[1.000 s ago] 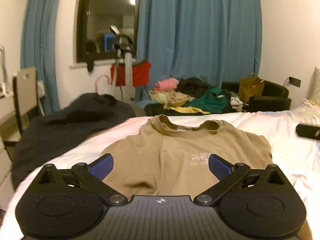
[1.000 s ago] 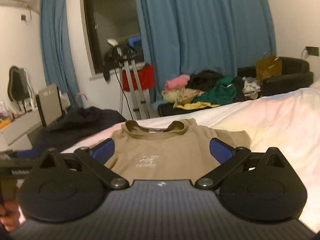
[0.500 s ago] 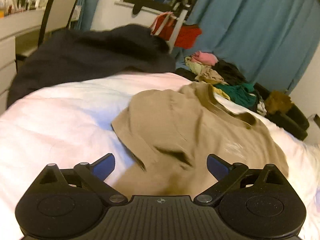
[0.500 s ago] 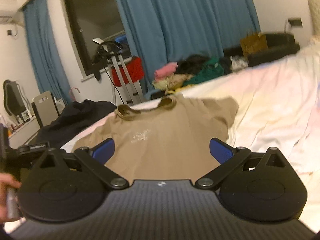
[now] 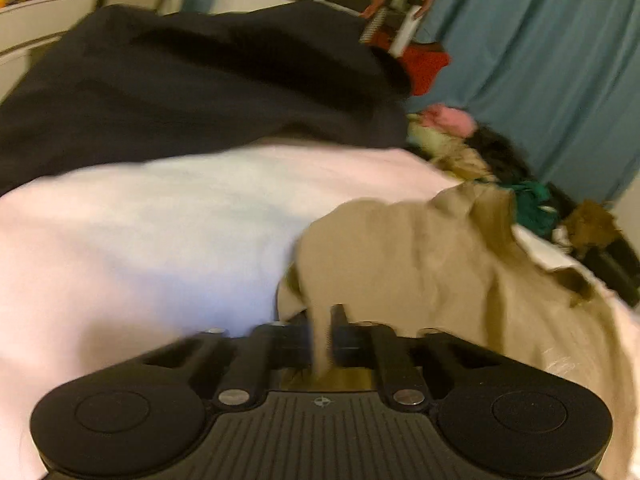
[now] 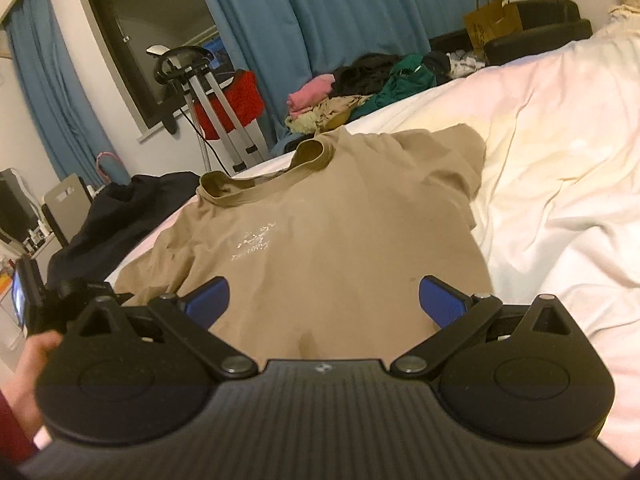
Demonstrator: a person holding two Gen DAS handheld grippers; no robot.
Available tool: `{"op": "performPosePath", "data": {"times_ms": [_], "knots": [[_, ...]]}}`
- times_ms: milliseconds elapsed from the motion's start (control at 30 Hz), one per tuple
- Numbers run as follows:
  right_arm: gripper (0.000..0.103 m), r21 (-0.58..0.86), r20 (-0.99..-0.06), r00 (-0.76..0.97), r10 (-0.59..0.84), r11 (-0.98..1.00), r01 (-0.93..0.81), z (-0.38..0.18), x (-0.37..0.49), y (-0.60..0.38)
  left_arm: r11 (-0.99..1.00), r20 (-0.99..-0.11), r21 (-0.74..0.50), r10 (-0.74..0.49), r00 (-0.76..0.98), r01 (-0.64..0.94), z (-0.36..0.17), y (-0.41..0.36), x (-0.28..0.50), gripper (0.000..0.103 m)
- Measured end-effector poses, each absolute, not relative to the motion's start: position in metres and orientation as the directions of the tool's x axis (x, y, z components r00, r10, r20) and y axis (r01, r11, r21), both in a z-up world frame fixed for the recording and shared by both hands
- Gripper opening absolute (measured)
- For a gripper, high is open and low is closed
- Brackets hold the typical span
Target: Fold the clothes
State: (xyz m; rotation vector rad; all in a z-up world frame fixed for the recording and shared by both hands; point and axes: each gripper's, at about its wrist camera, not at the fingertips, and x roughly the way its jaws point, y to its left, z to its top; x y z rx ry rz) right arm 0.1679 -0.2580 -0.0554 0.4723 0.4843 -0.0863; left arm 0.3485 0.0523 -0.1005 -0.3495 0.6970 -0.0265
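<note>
We count one tan t-shirt (image 6: 328,240), spread face up on the white bed sheet (image 6: 560,184), collar toward the far edge, small white print on the chest. One dark garment (image 5: 192,80) is heaped at the bed's far left side, apart from the shirt. One mixed pile of clothes (image 6: 360,92) (pink, green, black, beige) sits beyond the bed below the blue curtains (image 6: 340,12). One brown paper bag (image 6: 494,24) stands on a dark sofa (image 6: 556,28) to the right of the pile. One metal stand (image 6: 208,96) with something red behind it is by the window.

Two tongs. The left gripper (image 5: 322,340) has just been closing and is now clenched on a fold of the t-shirt's edge at the sleeve side; tan cloth runs up between the closed fingers. That view is motion-blurred, so we cannot tell how much cloth is caught. The right gripper (image 6: 324,300) is released, its blue pads (image 6: 440,300) spread wide over the shirt's lower part; whether they touch the cloth we cannot tell.

In the right wrist view the left gripper's body shows at the lower left with the person's hand (image 6: 30,356) around it, next to the shirt's left sleeve. Nothing lies on top of the shirt; the sheet to its right is wrinkled.
</note>
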Motion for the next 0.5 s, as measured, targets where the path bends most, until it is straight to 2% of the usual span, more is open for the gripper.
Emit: {"op": "performPosePath", "data": {"times_ms": [100,233,367,433,500], "knots": [[0.103,0.397,-0.465,0.885,0.018,0.898,0.19,-0.054,0.173,-0.256,0.972,-0.593,-0.228,-0.09,0.801,-0.06,-0.064,0.055,0.367,0.007],[0.103,0.385,-0.471,0.882,0.003,0.901,0.202,-0.056,0.177,-0.258,0.996,-0.534,-0.011,0.068,0.843,-0.087,-0.013,0.057,0.395,0.007],[0.103,0.372,-0.469,0.883,-0.013,0.904,0.211,-0.057,0.181,-0.261,0.951,-0.5,0.266,0.276,0.821,-0.158,-0.017,0.046,0.427,0.004],[0.103,0.355,-0.463,0.886,-0.029,0.91,0.215,-0.057,0.182,-0.263,0.942,-0.509,0.277,0.312,0.803,-0.19,-0.028,0.048,0.433,0.005],[0.103,0.335,-0.456,0.889,-0.045,0.916,0.218,-0.056,0.181,-0.266,0.961,-0.517,0.196,0.27,0.813,-0.194,-0.035,0.054,0.426,0.016]]}}
